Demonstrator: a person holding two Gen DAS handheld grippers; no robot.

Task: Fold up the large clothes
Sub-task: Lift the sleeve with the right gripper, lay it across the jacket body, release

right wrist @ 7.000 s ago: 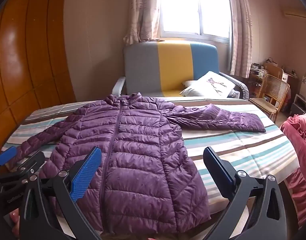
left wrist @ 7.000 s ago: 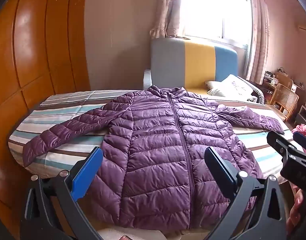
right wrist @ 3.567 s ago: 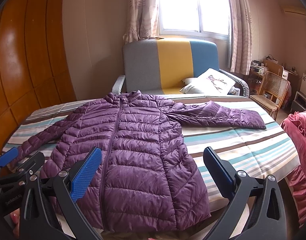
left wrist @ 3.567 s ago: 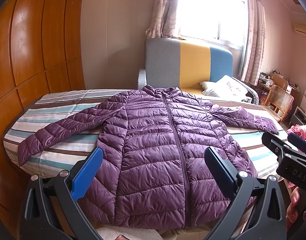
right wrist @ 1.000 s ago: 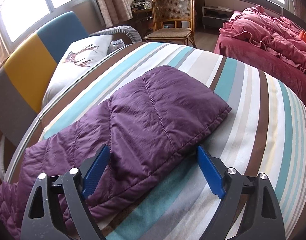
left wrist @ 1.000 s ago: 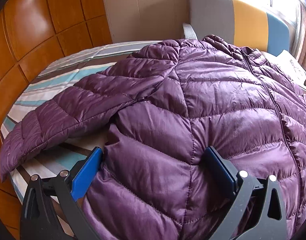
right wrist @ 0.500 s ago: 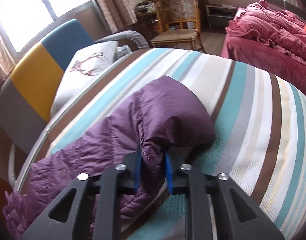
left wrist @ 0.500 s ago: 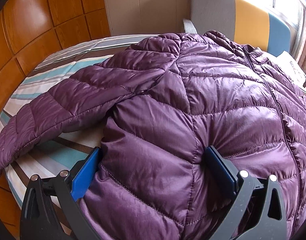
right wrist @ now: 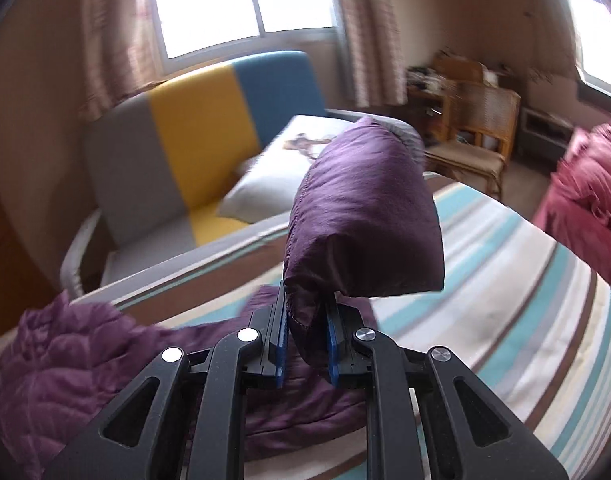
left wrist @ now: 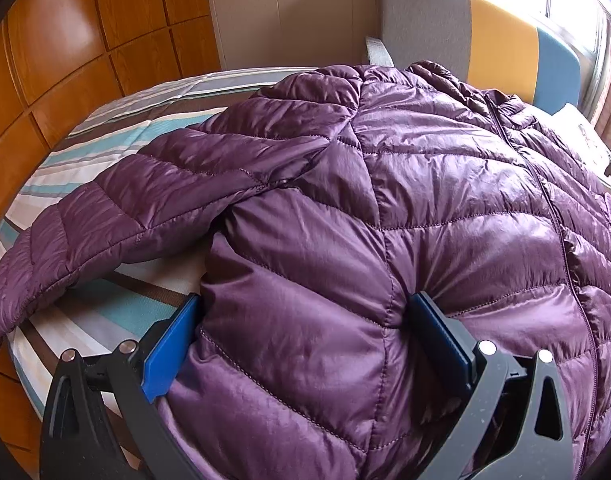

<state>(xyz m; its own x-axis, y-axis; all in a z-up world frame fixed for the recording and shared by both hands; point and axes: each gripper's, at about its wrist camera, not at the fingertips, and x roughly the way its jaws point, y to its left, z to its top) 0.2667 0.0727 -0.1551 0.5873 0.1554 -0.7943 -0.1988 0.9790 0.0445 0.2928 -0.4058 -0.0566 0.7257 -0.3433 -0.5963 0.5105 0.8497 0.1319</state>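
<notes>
A purple quilted puffer jacket (left wrist: 385, 200) lies front up on the striped bed (left wrist: 105, 308). Its left sleeve (left wrist: 125, 208) stretches out toward the bed's left edge. My left gripper (left wrist: 305, 344) is open, its blue pads either side of the jacket's left side panel, pressing into the padding. My right gripper (right wrist: 305, 344) is shut on the cuff of the right sleeve (right wrist: 365, 216) and holds it lifted above the bed; the rest of the jacket (right wrist: 65, 360) lies at the lower left.
A grey, yellow and blue sofa (right wrist: 201, 128) with a white cushion (right wrist: 281, 168) stands behind the bed. Wooden wall panels (left wrist: 85, 40) are on the left. A rattan chair (right wrist: 477, 132) and a red quilt (right wrist: 585, 200) are at the right.
My right gripper has lifted the pinched sleeve cuff up off the bed and tilted upward. My left gripper has stayed open and pushed slightly further onto the jacket's side.
</notes>
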